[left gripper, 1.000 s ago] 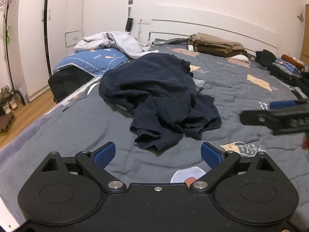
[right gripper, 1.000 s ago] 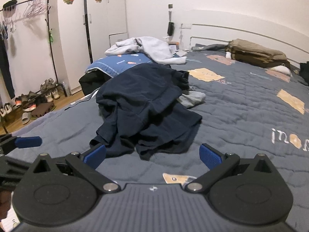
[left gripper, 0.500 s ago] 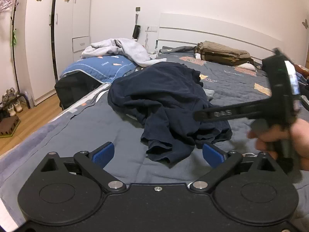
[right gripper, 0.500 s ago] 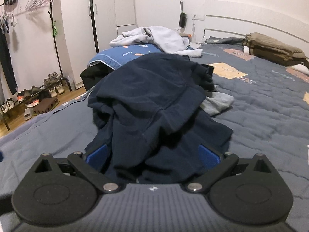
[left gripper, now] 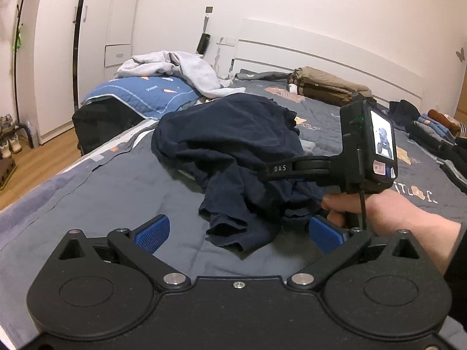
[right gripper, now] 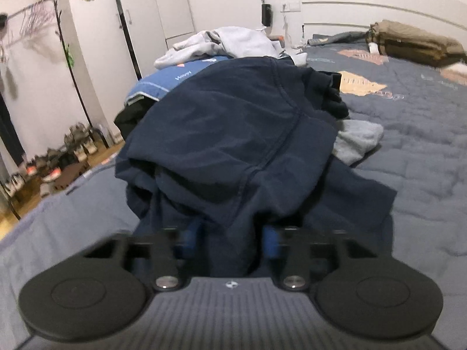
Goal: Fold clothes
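Left wrist view. Your left hand-held gripper (left gripper: 238,232) stands wide and is opening further, nothing between its blue pads; the grey quilt of the bed (left gripper: 96,192) shows through the gap. The navy garment (left gripper: 233,145) lies crumpled in the middle of the bed, its near hem ending just ahead of the gap between your pads. To its left there is bare quilt out to the bed's left edge, then wooden floor (left gripper: 43,154). To its right your right hand (left gripper: 376,207) holds the right hand-held gripper (left gripper: 262,172), whose fingers reach into the garment's right side. Beyond that, folded clothes (left gripper: 437,131) sit along the far right edge of the bed; a tan pile (left gripper: 327,87) rests by the headboard.

Right wrist view. Your right hand-held gripper (right gripper: 230,239) is narrow and closing, with a fold of the navy garment (right gripper: 233,134) bunched between the pads. The frame is blurred here, so firm contact on both pads is probable, not certain. A grey cloth (right gripper: 356,140) pokes out from under the garment's right side. Right of that, open quilt runs toward the headboard. On the left, the bed edge drops to floor with a shoe rack (right gripper: 58,157).
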`<control>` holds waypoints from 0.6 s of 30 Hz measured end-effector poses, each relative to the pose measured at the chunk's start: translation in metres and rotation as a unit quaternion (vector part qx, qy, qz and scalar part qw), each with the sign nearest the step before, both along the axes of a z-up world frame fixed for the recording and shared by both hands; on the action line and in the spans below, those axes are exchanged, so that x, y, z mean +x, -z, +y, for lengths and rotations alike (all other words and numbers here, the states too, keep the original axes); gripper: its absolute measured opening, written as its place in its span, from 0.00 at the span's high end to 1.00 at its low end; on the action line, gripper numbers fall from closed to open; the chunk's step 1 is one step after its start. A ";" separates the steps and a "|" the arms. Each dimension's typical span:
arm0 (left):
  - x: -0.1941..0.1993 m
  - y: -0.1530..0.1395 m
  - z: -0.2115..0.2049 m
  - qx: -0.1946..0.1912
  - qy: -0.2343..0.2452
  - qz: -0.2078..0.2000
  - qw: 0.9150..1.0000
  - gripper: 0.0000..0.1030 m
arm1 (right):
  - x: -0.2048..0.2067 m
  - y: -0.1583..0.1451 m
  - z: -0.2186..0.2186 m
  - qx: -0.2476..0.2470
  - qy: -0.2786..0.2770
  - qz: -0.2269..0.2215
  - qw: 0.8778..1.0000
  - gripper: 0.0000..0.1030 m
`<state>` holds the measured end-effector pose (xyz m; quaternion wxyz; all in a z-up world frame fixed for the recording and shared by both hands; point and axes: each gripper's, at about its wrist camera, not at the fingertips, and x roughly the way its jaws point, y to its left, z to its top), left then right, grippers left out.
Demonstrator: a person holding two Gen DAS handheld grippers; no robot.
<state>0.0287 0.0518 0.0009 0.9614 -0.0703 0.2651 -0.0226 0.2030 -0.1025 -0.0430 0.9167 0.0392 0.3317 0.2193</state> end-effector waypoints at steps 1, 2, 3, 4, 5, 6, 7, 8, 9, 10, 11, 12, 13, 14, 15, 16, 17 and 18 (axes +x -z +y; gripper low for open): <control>0.000 0.000 0.001 -0.002 -0.001 0.000 1.000 0.00 | -0.001 -0.002 -0.001 0.007 0.002 -0.001 1.000 0.87; 0.000 0.000 0.001 -0.004 -0.002 0.000 1.000 0.00 | -0.003 -0.003 -0.003 0.013 0.005 -0.002 1.000 0.90; 0.000 -0.001 0.002 -0.006 -0.002 0.000 1.000 0.00 | -0.005 -0.005 -0.005 0.019 0.007 -0.004 1.000 0.92; 0.000 -0.001 0.002 -0.008 -0.003 -0.001 1.000 0.00 | -0.008 -0.008 -0.006 0.020 0.006 -0.009 1.000 0.93; 0.000 -0.001 0.003 -0.008 -0.003 -0.001 1.000 0.00 | -0.011 -0.012 -0.009 0.022 0.005 -0.014 1.000 0.94; 0.000 -0.001 0.003 -0.010 -0.003 -0.001 1.000 0.00 | -0.014 -0.015 -0.011 0.024 0.005 -0.019 0.999 0.94; 0.000 -0.001 0.003 -0.011 -0.003 -0.001 1.000 0.00 | -0.017 -0.019 -0.013 0.029 0.006 -0.022 0.999 0.95; 0.001 -0.001 0.004 -0.012 -0.003 0.000 1.000 0.00 | -0.020 -0.022 -0.016 0.033 0.007 -0.025 0.999 0.95; 0.001 -0.001 0.004 -0.013 -0.003 0.000 1.000 0.00 | -0.025 -0.026 -0.019 0.035 0.007 -0.027 0.999 0.95; 0.001 -0.001 0.004 -0.015 -0.003 0.000 1.000 0.00 | -0.029 -0.030 -0.021 0.037 0.008 -0.029 0.999 0.95; 0.001 -0.001 0.004 -0.014 -0.003 0.000 1.000 0.00 | -0.033 -0.034 -0.025 0.040 0.008 -0.031 0.999 0.95; 0.002 -0.001 0.004 -0.014 -0.002 0.000 1.000 0.00 | -0.039 -0.037 -0.029 0.043 0.009 -0.033 0.998 0.96; 0.002 -0.001 0.004 -0.014 -0.002 0.000 1.000 0.00 | -0.045 -0.041 -0.034 0.047 0.010 -0.035 0.998 0.96; 0.002 -0.001 0.004 -0.014 0.000 0.000 1.000 0.00 | -0.050 -0.044 -0.038 0.051 0.012 -0.037 0.998 0.96; 0.002 -0.001 0.003 -0.014 0.001 -0.001 1.000 0.00 | -0.056 -0.047 -0.044 0.056 0.014 -0.038 0.998 0.96; 0.002 -0.001 0.003 -0.015 0.003 -0.001 1.000 0.00 | -0.063 -0.051 -0.052 0.062 0.017 -0.039 0.997 0.96; 0.002 -0.001 0.003 -0.016 0.005 -0.002 1.000 0.00 | -0.069 -0.054 -0.059 0.065 0.020 -0.040 0.997 0.96; 0.002 -0.001 0.002 -0.017 0.007 -0.003 1.000 0.00 | -0.075 -0.057 -0.065 0.068 0.024 -0.041 0.997 0.96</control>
